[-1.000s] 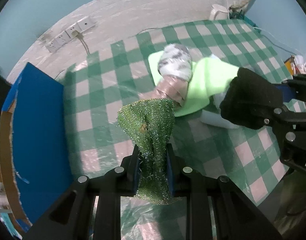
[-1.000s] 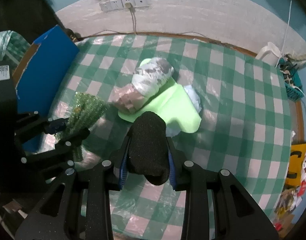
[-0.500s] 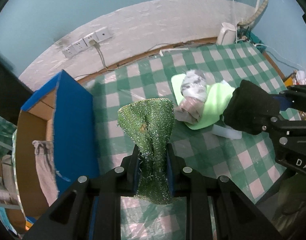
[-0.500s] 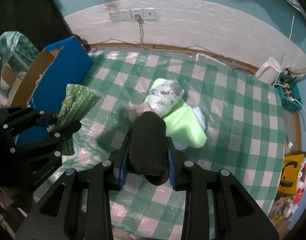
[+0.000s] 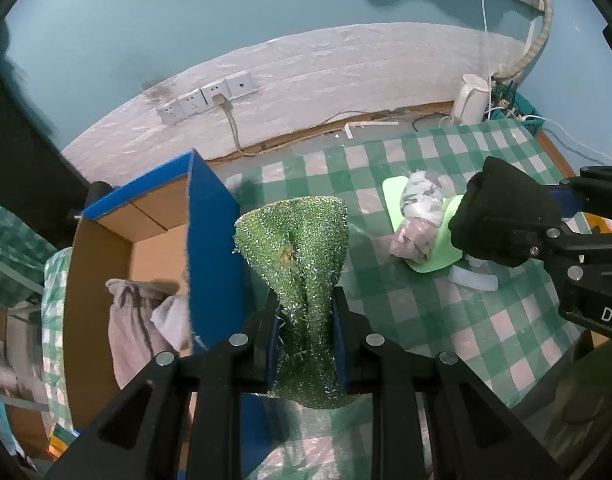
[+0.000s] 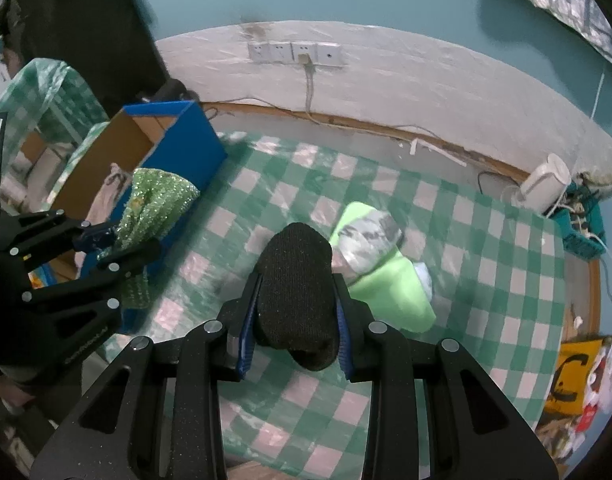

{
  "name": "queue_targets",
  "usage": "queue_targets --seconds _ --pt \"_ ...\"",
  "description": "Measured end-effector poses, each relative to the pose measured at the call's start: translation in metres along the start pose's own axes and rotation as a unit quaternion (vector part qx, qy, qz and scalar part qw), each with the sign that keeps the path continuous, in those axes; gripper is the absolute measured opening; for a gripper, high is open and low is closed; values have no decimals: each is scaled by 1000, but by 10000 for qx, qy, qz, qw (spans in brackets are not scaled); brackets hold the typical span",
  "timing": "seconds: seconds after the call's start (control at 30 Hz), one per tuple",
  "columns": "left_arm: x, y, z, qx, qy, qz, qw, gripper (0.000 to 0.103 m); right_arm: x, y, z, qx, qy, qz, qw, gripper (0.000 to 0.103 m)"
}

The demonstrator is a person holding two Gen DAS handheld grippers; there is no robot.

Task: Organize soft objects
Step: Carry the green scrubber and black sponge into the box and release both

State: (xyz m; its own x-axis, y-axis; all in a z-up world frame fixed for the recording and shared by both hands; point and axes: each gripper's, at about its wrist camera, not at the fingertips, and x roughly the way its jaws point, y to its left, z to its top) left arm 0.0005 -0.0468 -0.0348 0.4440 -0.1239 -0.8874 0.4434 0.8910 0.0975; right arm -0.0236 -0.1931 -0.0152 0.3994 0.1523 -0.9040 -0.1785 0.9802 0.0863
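The left gripper (image 5: 306, 316) has its fingers closed on a glittery green cloth (image 5: 302, 248), held beside the blue cardboard box (image 5: 210, 224). The right gripper (image 6: 294, 304) clamps a black sock (image 6: 296, 280) above the checkered counter (image 6: 485, 280).

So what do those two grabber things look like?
Both are matte black plastic claws. The left gripper and right gripper each have two chunky fingers with triangular cut-outs, round silver screws and blue pads. White letters mark the right one's side.
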Motion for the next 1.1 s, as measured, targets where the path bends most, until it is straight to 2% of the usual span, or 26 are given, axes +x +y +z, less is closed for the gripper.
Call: queue_targets --seconds 0.57,1.1 --pt "-28 59 -6 -535 -291 139 9980 22 -1 58 39 -470 -165 189 9986 31" --pt "-28 129 -33 -1197 -186 379 9919 22 18 124 67 -984 -133 425 9942 31"
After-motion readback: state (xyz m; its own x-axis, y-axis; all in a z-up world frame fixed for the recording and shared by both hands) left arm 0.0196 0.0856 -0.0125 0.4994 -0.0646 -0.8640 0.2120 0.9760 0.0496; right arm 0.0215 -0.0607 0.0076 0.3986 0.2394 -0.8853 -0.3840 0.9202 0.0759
